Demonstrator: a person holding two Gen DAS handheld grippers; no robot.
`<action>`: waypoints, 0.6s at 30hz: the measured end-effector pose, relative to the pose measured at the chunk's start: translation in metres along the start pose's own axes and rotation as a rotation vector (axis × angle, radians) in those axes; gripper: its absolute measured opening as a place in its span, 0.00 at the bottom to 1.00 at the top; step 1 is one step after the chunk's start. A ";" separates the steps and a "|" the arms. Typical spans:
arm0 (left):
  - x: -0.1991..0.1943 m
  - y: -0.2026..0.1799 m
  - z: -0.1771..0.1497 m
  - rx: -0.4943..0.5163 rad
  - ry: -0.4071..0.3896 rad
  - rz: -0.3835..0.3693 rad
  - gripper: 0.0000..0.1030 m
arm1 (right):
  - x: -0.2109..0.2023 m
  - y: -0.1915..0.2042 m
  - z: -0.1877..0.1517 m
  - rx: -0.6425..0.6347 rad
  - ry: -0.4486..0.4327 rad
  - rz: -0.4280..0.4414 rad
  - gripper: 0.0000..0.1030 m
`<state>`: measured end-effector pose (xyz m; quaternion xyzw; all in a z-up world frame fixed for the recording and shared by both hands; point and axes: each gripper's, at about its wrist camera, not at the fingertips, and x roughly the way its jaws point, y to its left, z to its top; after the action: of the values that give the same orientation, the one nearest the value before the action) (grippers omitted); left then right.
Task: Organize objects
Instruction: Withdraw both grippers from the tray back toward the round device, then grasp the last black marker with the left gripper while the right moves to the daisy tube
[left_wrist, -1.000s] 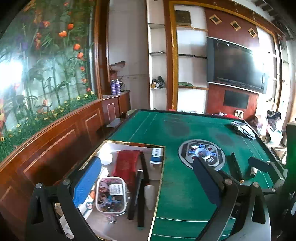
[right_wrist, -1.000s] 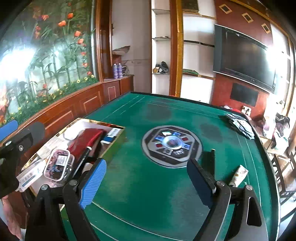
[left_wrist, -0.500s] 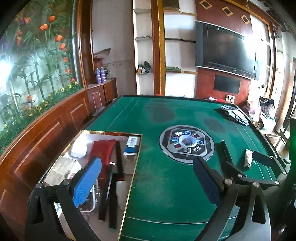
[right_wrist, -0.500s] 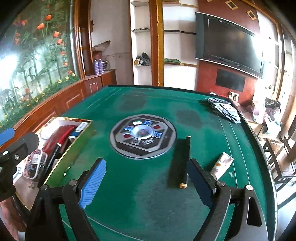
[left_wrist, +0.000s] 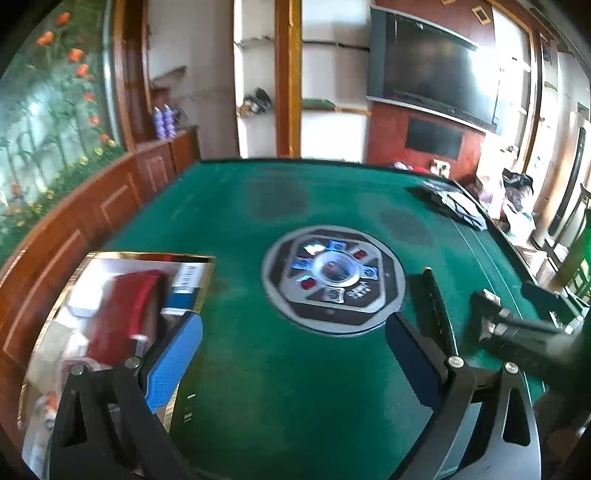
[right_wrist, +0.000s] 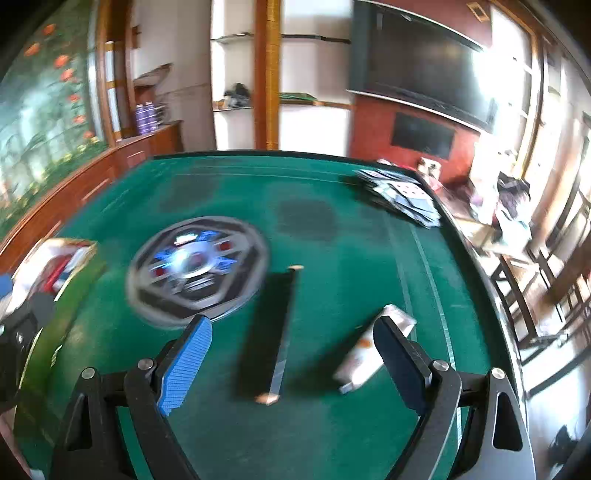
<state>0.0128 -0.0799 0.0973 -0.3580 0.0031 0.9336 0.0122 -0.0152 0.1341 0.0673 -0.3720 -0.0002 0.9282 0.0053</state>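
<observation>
Right gripper (right_wrist: 291, 350), jaws spread and empty, above the black stick (right_wrist: 271, 328) and white tube (right_wrist: 373, 347) lying loose on the green table (right_wrist: 332, 435). Left gripper (left_wrist: 291, 354), also spread, beside the gold-rimmed tray (left_wrist: 201, 291). Risk: closing off-centre could roll the stick away.

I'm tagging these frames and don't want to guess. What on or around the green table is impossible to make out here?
- Tube, right wrist view: label smeared by motion blur, near side hidden behind a tong finger.
- Box, left wrist view: contents blurred, near part covered by the left tongs.
- Card pile, right wrist view: faces too small to read.
- Round centre panel, right wrist view: button markings blurred.
</observation>
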 end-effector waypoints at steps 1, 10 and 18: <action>0.008 -0.004 0.002 0.009 0.015 -0.005 0.96 | 0.004 -0.013 0.003 0.036 0.007 0.002 0.89; 0.076 -0.044 0.013 0.035 0.128 -0.052 0.96 | 0.024 -0.098 0.001 0.322 0.060 0.046 0.89; 0.100 -0.109 0.001 0.138 0.147 -0.079 0.96 | 0.023 -0.121 -0.002 0.431 0.059 0.062 0.90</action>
<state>-0.0592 0.0308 0.0318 -0.4237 0.0539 0.9012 0.0735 -0.0292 0.2556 0.0504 -0.3891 0.2096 0.8953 0.0561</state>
